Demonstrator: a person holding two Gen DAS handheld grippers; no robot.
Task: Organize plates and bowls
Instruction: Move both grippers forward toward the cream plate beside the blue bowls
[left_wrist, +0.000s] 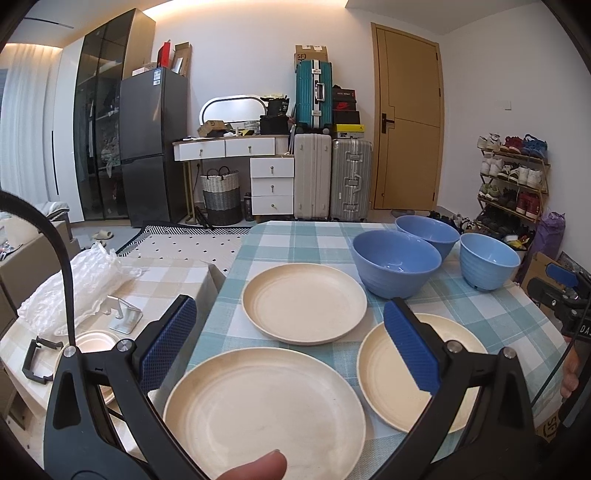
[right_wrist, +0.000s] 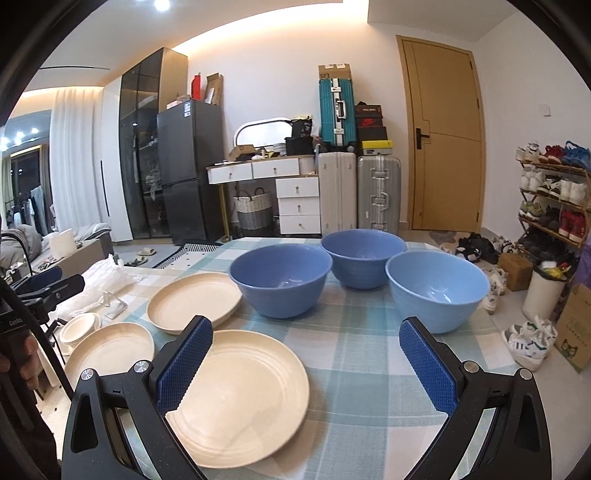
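Left wrist view: my left gripper (left_wrist: 291, 339) hangs wide open, empty, over three cream plates (left_wrist: 304, 312) on the checked tablecloth (left_wrist: 295, 240). Right wrist view: my right gripper (right_wrist: 306, 354) gapes empty too, one plate under its left finger, three blue bowls (right_wrist: 280, 278) just ahead.

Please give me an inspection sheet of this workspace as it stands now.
Surface: table with checked tablecloth, flat.
Job's things: three cream plates lying apart, unstacked; three blue bowls upright, apart, behind them.
Clutter: on the side table, bubble wrap, metal stand, small cream dishes.
Grippers: left gripper open over the plates; right gripper open, empty.
Cables: black cable arcing at left.
Surroundings: fridge, suitcases, shoe rack, closed door.
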